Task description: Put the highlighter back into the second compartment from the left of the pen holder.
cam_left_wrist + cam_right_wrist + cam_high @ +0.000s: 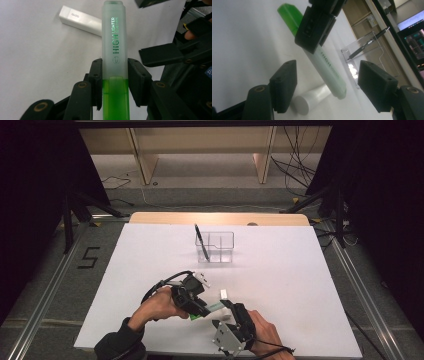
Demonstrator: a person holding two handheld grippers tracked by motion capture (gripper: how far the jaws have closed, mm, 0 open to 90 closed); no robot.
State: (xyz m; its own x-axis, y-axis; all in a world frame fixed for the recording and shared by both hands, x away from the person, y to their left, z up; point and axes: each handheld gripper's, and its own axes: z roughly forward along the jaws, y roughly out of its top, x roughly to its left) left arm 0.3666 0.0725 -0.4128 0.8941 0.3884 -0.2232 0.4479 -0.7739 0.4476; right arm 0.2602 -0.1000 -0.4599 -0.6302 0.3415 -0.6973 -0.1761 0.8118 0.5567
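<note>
My left gripper [115,75] is shut on a green highlighter [114,42] with a frosted cap, gripping it where cap meets body. In the high view the left gripper [197,307] holds the highlighter [212,307] just above the white table near the front edge. My right gripper [327,85] stands open, and the cap end of the highlighter [329,72] lies between its jaws without the pads touching it. Seen from above, the right gripper [231,309] comes in from the front right. A white glue stick [80,21] lies on the table just beyond.
A clear plastic organizer [216,247] stands at mid-table toward the back, with a black pen [200,240] leaning in its left compartment. The white glue stick [312,98] lies under the highlighter's cap end. The table's front edge [165,351] is close behind both hands.
</note>
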